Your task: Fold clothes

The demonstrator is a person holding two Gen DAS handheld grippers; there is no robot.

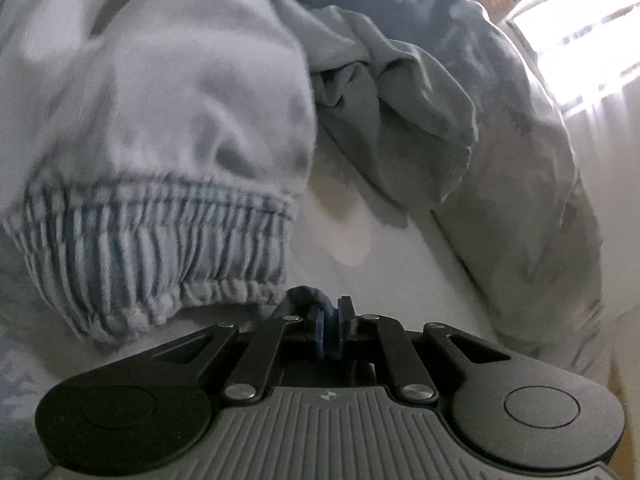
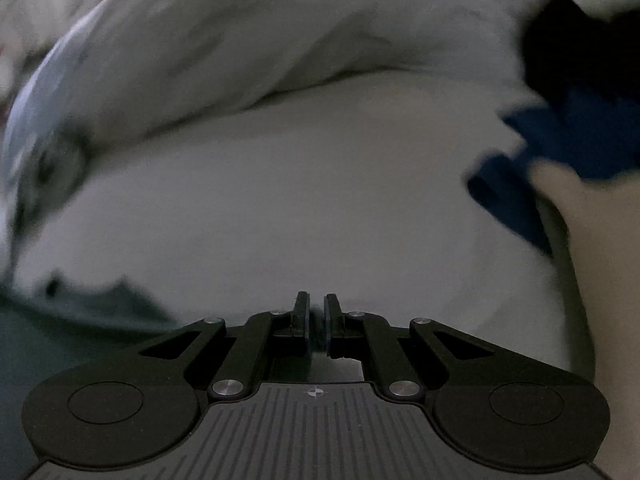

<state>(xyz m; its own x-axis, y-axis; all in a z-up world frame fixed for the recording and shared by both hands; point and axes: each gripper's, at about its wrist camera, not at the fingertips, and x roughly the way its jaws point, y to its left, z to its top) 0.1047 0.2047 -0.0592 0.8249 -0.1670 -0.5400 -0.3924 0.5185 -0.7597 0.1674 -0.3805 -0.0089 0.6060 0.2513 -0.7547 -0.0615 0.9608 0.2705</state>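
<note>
A pale blue-white garment with a gathered elastic waistband hangs close in front of the left wrist view, and a grey-green lining fold bunches to its right. My left gripper is shut on a small tuck of blue-grey cloth from the garment's edge. In the right wrist view the same pale garment drapes across the top, blurred by motion. My right gripper has its fingers nearly together, with only a thin slit and no cloth visible between them.
A white surface lies under the garment; it also fills the middle of the right wrist view. A blurred black and blue object sits at the right there, with a pale shape below it. Bright window light comes from the upper right.
</note>
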